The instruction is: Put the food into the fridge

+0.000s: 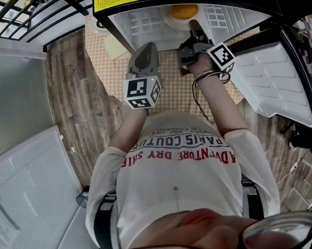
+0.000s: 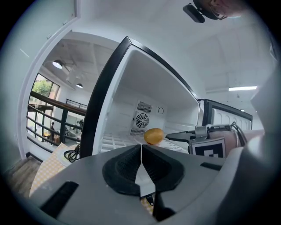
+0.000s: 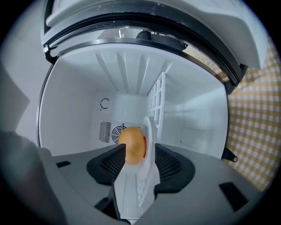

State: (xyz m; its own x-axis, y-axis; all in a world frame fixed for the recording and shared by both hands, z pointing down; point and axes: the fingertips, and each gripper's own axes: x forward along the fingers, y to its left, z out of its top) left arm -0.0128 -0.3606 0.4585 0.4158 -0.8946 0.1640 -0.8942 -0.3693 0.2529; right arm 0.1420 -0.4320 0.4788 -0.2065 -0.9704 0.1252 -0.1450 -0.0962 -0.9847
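White fridge shelf (image 2: pixel 115 141) holds the round orange fruit (image 3: pixel 131 145) on its white plate (image 3: pixel 149 132); right gripper (image 3: pixel 139 154) apart round the rim, left gripper (image 2: pixel 141 151) closed, empty. Placed, I reckon; next, back straight out.

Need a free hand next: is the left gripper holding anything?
No, the left gripper has its jaws closed together with nothing between them.
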